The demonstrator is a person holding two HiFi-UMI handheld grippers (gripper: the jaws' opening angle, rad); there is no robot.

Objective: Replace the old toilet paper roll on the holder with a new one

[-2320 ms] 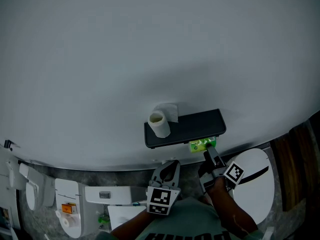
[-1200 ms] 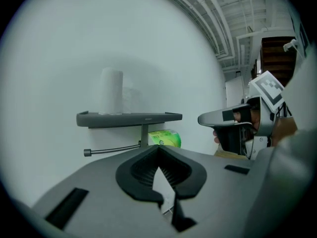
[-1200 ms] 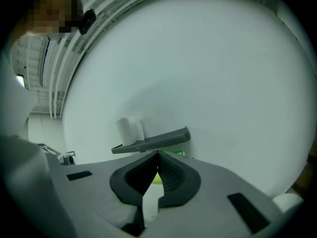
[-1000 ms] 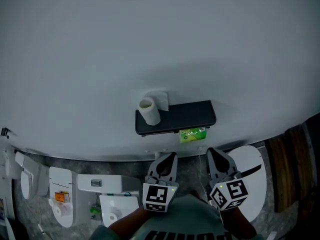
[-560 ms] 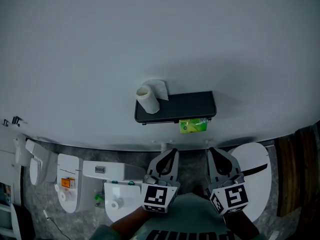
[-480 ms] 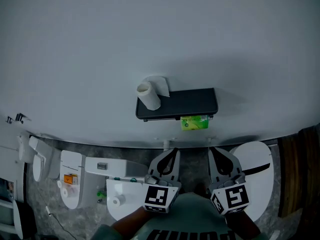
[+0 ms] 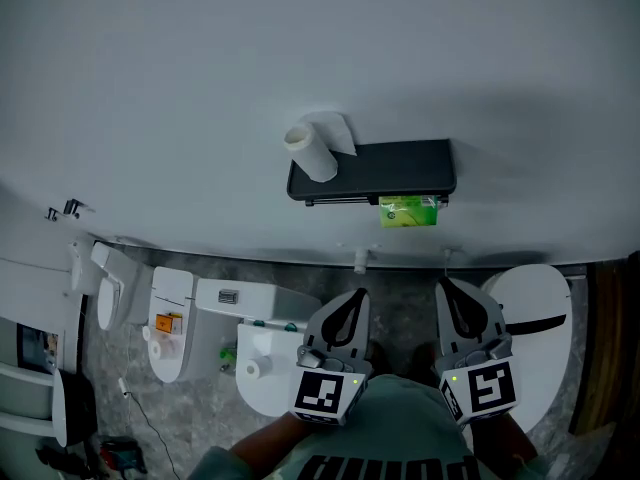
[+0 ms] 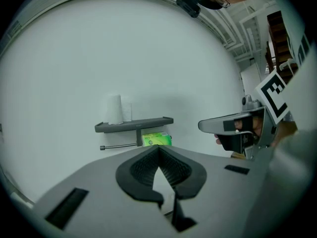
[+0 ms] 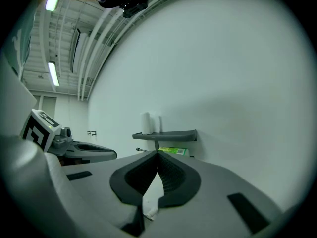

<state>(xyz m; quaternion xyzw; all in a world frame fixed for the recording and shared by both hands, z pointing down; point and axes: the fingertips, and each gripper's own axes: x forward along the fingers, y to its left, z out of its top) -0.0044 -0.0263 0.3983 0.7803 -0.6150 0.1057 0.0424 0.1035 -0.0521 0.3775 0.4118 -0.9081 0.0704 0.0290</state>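
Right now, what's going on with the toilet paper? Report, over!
Both shut and empty: left hand-held gripper, right hand-held gripper. Toilet roll stands on the shelf, left end, untouched. Nothing seen in the way.

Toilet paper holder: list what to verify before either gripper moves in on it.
1. Left gripper empty: ok, jaws together with nothing between them.
2. Right gripper empty: ok, jaws together with nothing between them.
3. Jaws opened for a grasp: not ok, both are shut.
4. White roll reachable: ok, it stands upright on the left end of the shelf with nothing in front of it.
5. Rod under the shelf bare: cannot tell. Its left part shows bare, but a green packet sits at the right part.
6. Grippers apart from the holder: ok, both are short of it and touch nothing.
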